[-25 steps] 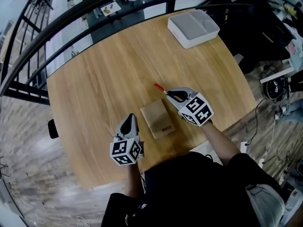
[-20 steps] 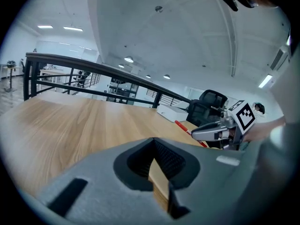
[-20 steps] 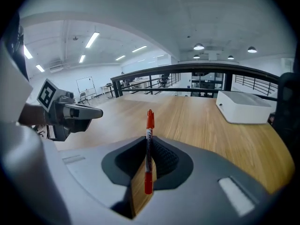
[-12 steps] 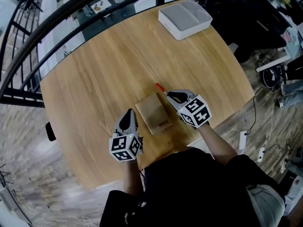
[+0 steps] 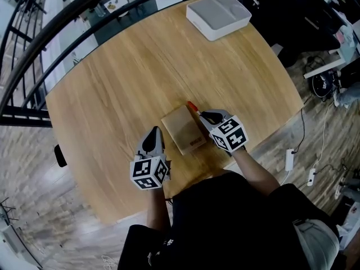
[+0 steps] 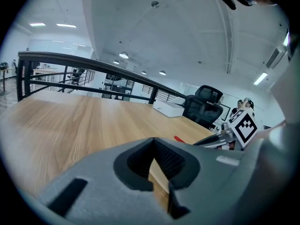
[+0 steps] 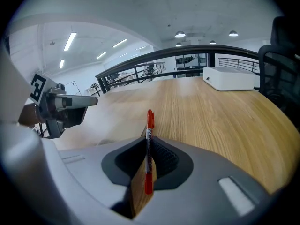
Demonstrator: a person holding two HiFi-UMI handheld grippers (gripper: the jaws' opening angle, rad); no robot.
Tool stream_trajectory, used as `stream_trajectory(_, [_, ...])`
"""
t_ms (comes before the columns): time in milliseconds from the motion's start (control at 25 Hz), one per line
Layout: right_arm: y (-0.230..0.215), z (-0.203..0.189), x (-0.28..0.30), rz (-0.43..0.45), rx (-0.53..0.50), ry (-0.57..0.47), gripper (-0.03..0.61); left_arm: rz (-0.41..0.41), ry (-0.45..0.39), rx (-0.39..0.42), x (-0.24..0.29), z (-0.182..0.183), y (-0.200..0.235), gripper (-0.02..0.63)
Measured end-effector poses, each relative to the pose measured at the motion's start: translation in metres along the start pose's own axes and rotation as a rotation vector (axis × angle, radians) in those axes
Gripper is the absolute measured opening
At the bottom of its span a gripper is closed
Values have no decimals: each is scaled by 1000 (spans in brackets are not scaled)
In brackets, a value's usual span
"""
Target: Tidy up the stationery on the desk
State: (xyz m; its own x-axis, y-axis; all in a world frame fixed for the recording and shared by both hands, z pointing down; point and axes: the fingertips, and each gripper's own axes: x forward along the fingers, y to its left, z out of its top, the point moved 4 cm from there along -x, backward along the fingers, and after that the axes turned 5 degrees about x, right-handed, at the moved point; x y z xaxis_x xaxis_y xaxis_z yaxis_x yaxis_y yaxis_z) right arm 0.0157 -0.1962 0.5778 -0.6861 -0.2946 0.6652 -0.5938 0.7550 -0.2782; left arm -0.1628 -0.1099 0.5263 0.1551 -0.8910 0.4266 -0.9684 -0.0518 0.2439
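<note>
Reference item: the flat brown card-covered notebook [image 5: 183,129], lying on the pale wooden surface [image 5: 112,89] close in front of me.

My left gripper [image 5: 154,133] sits just to the left of the notebook. Its jaws are fully together with nothing between them.

My right gripper [image 5: 203,115] sits just off the notebook's far right corner. Its jaws are drawn in to a narrow gap and clamped on the slim red pen [image 7: 149,139]. The pen's long axis runs straight out along the jaws, and its red end projects past the tips, away from me and over the notebook's far corner.

The white rectangular tray [image 5: 218,17] stands well beyond the notebook at the far rim of the surface.

Assessment: if the pen is bound for that tray, my right hand is the nearer one. The tray lies ahead of the pen's line and somewhat to its right.
</note>
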Motion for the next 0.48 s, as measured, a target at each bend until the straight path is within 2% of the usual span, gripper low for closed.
stream_trajectory(480, [7, -26, 10, -28, 67, 74, 52, -38, 21, 7, -2, -6, 2, -3])
